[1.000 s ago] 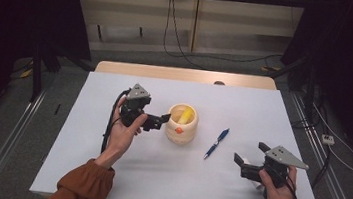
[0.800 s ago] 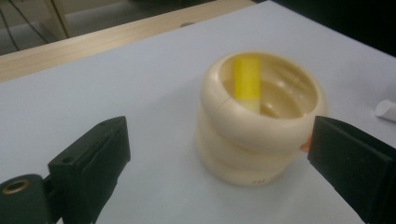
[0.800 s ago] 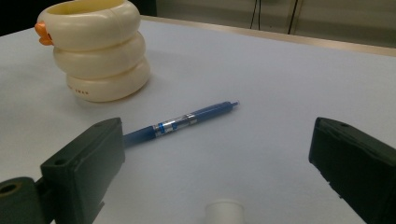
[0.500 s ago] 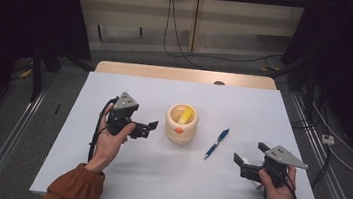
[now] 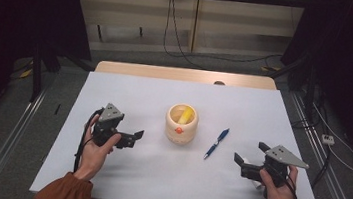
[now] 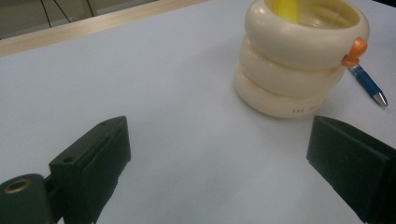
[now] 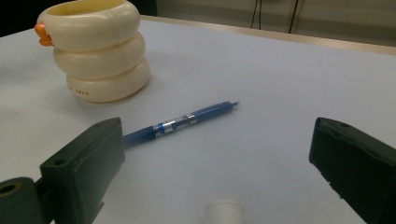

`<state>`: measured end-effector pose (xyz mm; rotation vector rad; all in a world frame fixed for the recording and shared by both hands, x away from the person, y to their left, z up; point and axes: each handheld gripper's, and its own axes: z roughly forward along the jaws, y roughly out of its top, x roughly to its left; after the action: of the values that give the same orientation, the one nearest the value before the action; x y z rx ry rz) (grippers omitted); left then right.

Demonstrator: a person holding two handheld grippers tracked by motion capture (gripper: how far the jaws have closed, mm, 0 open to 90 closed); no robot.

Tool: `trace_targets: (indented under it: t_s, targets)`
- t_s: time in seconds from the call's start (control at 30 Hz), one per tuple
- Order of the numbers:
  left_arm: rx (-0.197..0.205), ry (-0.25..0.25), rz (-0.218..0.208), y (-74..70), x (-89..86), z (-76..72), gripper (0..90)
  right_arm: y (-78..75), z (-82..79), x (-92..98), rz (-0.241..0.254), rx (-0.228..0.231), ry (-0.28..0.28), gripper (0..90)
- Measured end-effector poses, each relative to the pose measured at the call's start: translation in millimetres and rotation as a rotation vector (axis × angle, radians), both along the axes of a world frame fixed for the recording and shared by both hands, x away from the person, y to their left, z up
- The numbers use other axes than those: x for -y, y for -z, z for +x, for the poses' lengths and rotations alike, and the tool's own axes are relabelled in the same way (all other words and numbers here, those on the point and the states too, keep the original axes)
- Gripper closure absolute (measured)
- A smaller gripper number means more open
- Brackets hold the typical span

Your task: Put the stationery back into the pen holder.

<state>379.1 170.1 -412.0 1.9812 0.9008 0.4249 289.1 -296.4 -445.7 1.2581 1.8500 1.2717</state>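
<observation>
A cream holder [image 5: 181, 124] made of three stacked rings stands at the table's middle, with a yellow thing [image 5: 186, 113] inside and a small orange knob [image 6: 354, 49] on its rim. A blue pen [image 5: 216, 143] lies flat to its right. My left gripper [image 5: 134, 139] is open and empty, to the left of the holder [image 6: 299, 65] and clear of it. My right gripper [image 5: 250, 154] is open and empty near the front right, with its jaws facing the pen [image 7: 182, 122] and the holder [image 7: 100, 51] beyond it.
The white table [image 5: 129, 99] has a wooden strip [image 5: 182, 74] along its far edge. A small white cap [image 7: 224, 212] lies just in front of the right gripper. Cables [image 5: 173, 23] run over the floor behind the table, and dark stands flank both sides.
My left gripper has drawn back from the holder's left side, moving left and toward the person. The right gripper, the pen and the holder have stayed put.
</observation>
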Motion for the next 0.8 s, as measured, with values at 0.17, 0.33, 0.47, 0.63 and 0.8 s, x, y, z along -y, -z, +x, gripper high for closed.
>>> trace_targets:
  t_s: [0.17,0.33,0.47,0.63,0.8]
  targets:
    - [-0.006,-0.032,-0.039,9.4,-11.6,-11.2,4.9,0.0,0.0,0.0,0.007,-0.005,0.003,3.3]
    - [-0.003,-0.039,-0.032,10.9,-17.8,-22.8,5.3,-3.1,-1.1,0.4,0.008,0.0,0.008,3.7]
    - [-0.009,-0.044,-0.016,13.2,-22.8,-34.3,5.3,-7.9,-1.4,1.1,0.004,0.008,0.01,3.8]
    - [-0.006,-0.054,0.016,15.0,-24.1,-50.6,6.1,-9.4,-1.3,-0.3,0.001,-0.006,-0.001,3.5]
    - [-0.006,-0.017,0.01,23.1,-22.5,-63.1,5.4,-12.9,-0.1,0.2,-0.001,-0.007,0.011,4.0]
